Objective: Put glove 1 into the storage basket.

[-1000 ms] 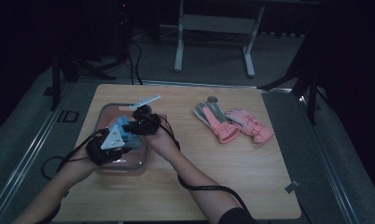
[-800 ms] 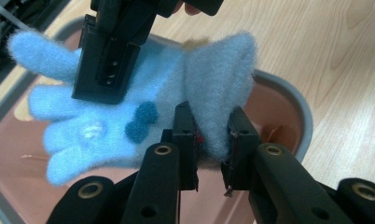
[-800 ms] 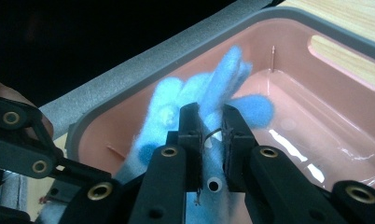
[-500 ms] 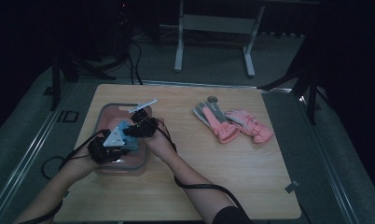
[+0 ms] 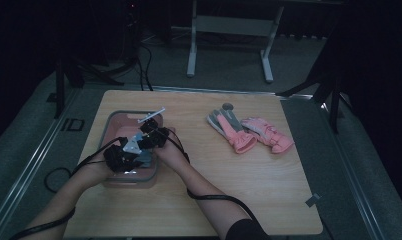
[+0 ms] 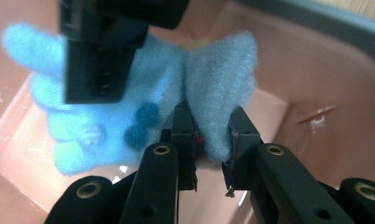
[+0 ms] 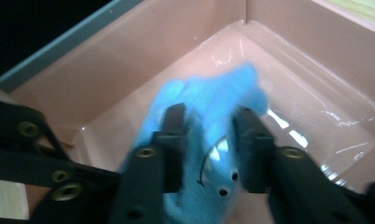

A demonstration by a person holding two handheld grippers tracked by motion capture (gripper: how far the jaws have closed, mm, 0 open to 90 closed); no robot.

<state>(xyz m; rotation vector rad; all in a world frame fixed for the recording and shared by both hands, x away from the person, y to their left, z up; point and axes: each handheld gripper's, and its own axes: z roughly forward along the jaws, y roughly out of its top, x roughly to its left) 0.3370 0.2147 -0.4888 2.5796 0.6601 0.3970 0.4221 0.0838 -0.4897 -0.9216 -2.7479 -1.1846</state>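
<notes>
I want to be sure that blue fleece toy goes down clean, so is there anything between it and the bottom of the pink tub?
Nothing visible does. The blue fleece toy hangs inside the pink tub, the left gripper clamped on a fold of it; the right gripper has just been opening around it. The tub floor beside it looks bare; directly underneath is hidden.

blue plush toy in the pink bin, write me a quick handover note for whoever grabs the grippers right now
Left gripper: shut on a fold of the blue plush toy, low inside the pink bin.
Right gripper: jaws have just been opening; the toy's face end sits between them, and a firm grip cannot be confirmed.
Pink gloves: lying on the table to the right of the bin, untouched.
Done: toy brought down into the bin.
Left: probably let go with both grippers and lift clear; the gloves may be next.
</notes>
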